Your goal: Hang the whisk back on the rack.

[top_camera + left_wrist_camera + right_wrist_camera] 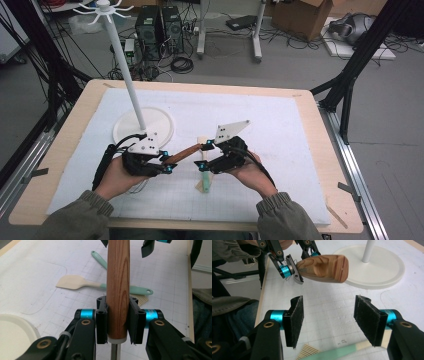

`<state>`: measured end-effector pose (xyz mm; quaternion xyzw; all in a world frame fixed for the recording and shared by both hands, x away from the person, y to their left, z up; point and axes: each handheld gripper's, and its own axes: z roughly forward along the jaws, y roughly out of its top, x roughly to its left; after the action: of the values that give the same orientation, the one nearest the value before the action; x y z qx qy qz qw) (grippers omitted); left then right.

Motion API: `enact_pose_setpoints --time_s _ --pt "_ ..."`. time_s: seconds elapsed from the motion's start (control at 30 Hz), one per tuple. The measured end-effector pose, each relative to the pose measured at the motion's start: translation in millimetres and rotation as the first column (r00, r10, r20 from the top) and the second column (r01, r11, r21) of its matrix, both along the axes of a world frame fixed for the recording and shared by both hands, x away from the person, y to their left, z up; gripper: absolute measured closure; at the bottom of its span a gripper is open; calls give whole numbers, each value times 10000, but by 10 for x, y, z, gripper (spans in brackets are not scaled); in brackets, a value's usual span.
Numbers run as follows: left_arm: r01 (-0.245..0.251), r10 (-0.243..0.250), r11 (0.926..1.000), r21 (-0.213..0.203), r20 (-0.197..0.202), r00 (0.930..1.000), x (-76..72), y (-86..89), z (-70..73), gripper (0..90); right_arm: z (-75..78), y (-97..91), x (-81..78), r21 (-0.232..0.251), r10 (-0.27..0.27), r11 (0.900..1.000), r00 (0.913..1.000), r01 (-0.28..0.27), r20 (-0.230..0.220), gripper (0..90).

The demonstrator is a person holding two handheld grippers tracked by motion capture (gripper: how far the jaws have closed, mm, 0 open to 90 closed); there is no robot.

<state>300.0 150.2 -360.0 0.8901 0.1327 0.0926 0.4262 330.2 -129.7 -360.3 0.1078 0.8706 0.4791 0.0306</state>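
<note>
Table (310, 165): it carries a white gridded mat, and your work sits near its middle, in front of you.
Hanging stand (131, 97): white pole on a round base at the mat's left, hooks at the top all bare; its base lies just behind your left hand.
Wooden-handled utensil (184, 152): held off the mat, level between your two hands; its working end is hidden from view.
Left hand-held gripper (117, 322): clamped on the wooden handle near its metal neck, pads pressing both sides.
Right hand-held gripper (335, 315): jaws apart with nothing between them, the handle's butt end (324, 265) just beyond the pads.
Green-handled spatulas (82, 283): two lie on the mat under your hands, beside a small ribbed wooden piece (142, 299).
Step in hand: a hand-over looks finished, with the left carrying the utensil alone.
Next move: likely to carry it to the stand; keep the left grip firm and clear the right away.
</note>
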Motion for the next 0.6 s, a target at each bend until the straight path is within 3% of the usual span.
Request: enact_pose_setpoints --time_s 0.13,0.27,0.6 --pt "-15 15 10000 -63 33 10000 0 12 11 722 -4 -4 7 201 -58 9998 9995 65 -322 358" --pt "7 -7 9999 -171 3 10000 -3 24 26 722 -9 -5 15 246 -149 9996 9992 159 -376 342" --pt "-81 83 9990 -445 50 10000 -2 54 88 722 24 -16 39 928 -564 9938 9967 617 -589 306"
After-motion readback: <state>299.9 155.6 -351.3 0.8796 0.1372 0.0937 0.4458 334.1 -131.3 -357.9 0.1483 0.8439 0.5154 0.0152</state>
